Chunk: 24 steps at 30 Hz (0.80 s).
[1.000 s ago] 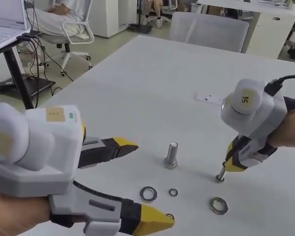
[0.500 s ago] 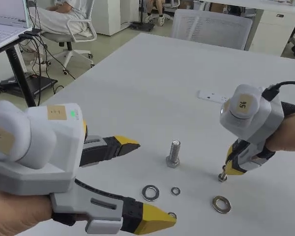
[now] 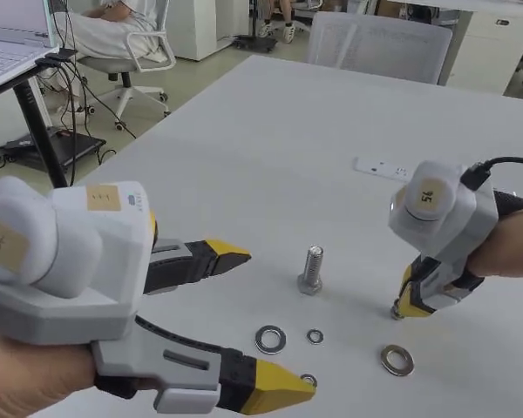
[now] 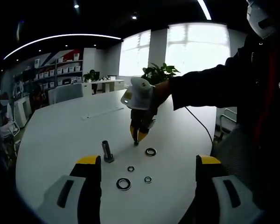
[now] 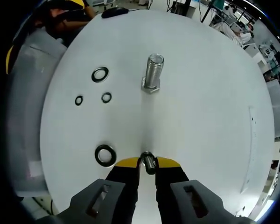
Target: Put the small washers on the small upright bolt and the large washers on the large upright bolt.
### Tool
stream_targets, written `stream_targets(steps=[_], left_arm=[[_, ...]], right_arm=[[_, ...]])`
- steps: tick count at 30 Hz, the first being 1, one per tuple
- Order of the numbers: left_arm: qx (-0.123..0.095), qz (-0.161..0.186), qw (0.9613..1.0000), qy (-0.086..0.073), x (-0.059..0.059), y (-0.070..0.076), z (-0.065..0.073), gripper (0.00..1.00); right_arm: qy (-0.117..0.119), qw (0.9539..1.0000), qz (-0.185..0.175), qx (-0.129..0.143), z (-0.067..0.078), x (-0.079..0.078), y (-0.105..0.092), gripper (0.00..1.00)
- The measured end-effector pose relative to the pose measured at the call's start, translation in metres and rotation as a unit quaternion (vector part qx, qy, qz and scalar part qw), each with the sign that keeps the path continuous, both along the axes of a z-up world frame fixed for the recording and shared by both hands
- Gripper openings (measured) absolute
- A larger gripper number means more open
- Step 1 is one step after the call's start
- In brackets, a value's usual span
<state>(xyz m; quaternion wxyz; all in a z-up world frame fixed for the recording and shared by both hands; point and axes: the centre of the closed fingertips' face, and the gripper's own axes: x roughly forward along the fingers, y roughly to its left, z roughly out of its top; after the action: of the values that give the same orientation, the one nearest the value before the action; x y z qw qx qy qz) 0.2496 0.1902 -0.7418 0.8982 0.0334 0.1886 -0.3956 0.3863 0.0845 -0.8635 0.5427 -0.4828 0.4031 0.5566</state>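
While the right claw pinched the small bolt upright on the table, the left claw hung wide open.

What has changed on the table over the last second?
The right gripper has sunk slightly lower over the small upright steel bolt, its fingers shut on it. The large upright steel bolt, two large steel washers and two small steel washers lie where they were, and the left gripper stays open above the white table. The slight overall shift is the camera's.
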Motion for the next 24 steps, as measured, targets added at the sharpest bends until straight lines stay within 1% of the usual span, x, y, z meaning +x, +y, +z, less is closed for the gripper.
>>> stream_targets(steps=[17, 24], left_arm=[[0.000, 0.000, 1.0000, 0.003, 0.0007, -0.0004, -0.0010, 0.83], [0.001, -0.001, 1.0000, 0.002, 0.0010, -0.0007, -0.0013, 0.83]], right_arm=[[0.005, 1.0000, -0.002, 0.001, -0.0062, 0.0019, -0.0013, 0.14], [0.006, 1.0000, -0.002, 0.001, -0.0059, 0.0019, -0.0005, 0.14]])
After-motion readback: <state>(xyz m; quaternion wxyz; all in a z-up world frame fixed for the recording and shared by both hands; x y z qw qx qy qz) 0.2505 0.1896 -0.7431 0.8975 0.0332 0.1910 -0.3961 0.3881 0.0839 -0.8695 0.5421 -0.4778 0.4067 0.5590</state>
